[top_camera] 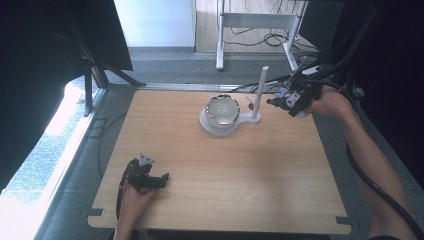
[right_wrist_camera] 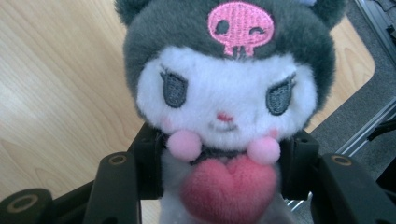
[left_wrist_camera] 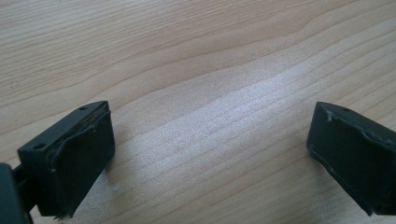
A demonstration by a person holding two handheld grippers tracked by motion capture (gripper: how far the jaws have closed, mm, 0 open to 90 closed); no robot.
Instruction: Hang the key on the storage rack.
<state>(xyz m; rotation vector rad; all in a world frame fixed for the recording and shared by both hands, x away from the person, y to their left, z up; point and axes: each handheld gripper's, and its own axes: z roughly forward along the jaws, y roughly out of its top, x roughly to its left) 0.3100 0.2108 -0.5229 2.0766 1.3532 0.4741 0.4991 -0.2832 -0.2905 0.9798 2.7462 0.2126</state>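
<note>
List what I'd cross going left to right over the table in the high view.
Left gripper, jaws open, near the front edge → bowl on its white base → white upright post → right gripper, shut on the plush toy.

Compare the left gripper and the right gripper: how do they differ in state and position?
The left gripper has its jaws wide apart with nothing between them; the right gripper is shut on a plush toy. The left sits low at the table's near edge; the right is held up by the far edge. Both are hand-held and black.
</note>
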